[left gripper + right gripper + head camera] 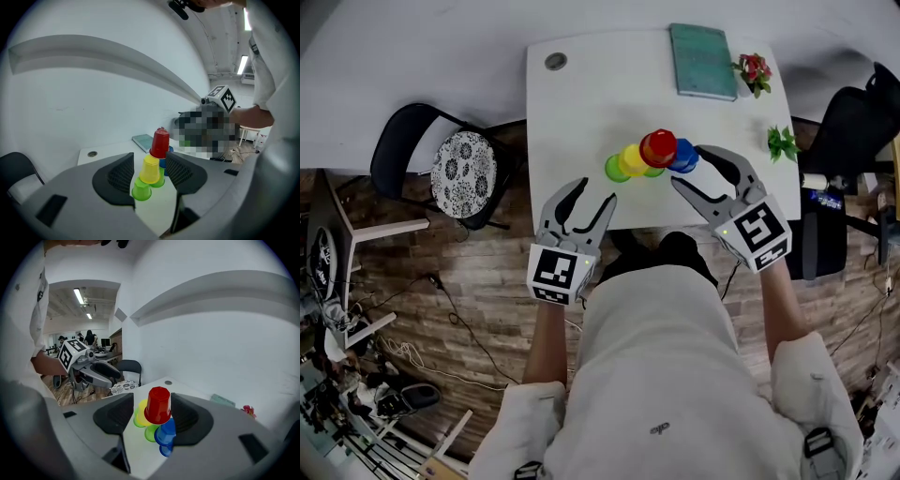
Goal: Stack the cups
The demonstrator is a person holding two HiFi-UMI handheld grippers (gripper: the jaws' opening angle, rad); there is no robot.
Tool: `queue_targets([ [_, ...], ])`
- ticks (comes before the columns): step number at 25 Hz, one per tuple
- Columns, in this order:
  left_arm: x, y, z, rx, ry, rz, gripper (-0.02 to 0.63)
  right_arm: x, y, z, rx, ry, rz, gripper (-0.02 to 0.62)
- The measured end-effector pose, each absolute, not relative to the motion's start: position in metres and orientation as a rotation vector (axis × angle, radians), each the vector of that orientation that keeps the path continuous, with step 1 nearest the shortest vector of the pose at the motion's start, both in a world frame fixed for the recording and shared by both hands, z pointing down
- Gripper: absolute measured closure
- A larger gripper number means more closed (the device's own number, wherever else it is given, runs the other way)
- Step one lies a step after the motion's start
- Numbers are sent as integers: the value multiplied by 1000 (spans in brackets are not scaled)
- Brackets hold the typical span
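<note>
**Both grippers wide; cups piled by the near edge**

Your cups stand as a small pile on the white surface [581, 103], close to its near edge. A red cup [658, 147] sits upside down on top. A yellow cup [634, 159] and a green cup [617, 169] step down to the pile's left, and a blue cup [683, 156] is on its right.

Your left gripper [595, 192] hangs on the near-left side of the pile with its tips over the near edge. Its jaws are spread wide with nothing between them.

Your right gripper [689, 166] is just right of the pile, also spread wide. The blue cup is at its mouth, and its own view shows a gap on either side of the cups.

Left of the pile the surface is bare out to its left edge. Beyond the pile it is bare up to a grommet [556, 61] and a book [703, 61] by the far edge.

Right of the pile there is less room. A plant [783, 142] sits at the right edge, near your right gripper, and flowers [754, 70] stand farther back beside the book.

A chair [459, 164] stands off the surface, well left of the pile.
</note>
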State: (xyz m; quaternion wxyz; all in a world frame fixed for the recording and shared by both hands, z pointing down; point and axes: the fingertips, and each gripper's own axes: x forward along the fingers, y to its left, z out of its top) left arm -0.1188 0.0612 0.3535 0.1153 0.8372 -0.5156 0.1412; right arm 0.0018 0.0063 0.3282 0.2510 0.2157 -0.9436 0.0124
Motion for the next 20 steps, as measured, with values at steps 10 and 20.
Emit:
queue_targets([
  [10,-74,75,350,2462,-1557,511,399,20,45,352,509,-2514,-90,371],
  [20,-23,99,375,2458,-1581,643,463,36,83,369,469,-2521,-256,423],
])
